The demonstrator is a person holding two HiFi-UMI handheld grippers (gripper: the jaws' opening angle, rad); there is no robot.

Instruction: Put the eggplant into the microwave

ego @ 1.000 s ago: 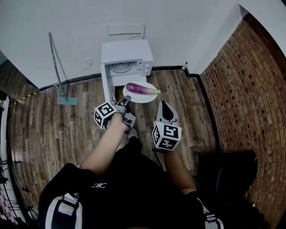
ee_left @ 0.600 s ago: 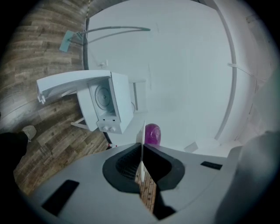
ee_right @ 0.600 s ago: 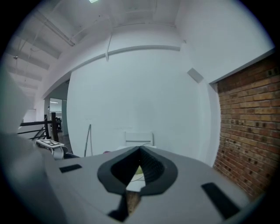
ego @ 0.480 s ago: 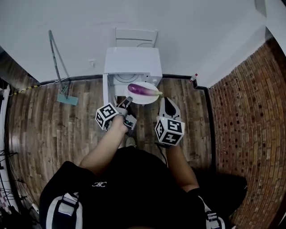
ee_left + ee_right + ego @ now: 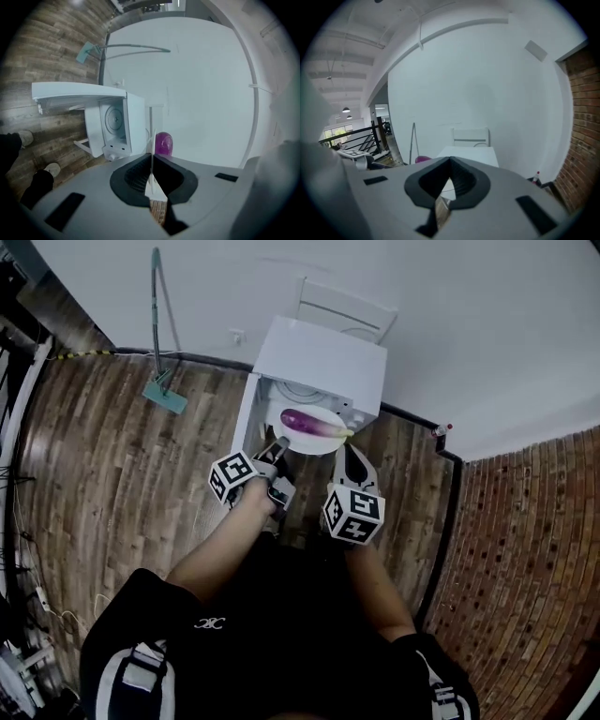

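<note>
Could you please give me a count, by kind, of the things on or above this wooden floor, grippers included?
White box-shaped microwave: 1
Round white plate: 1
Long purple eggplant: 1
White slatted chair: 1
Long-handled mop with teal head: 1
Small red-capped bottle: 1
Grey two-jaw grippers, left gripper and right gripper: 2
Total: 8

left hand-held gripper (image 5: pixel 279 445) and right hand-held gripper (image 5: pixel 350 452) both closed, reaching forward.
</note>
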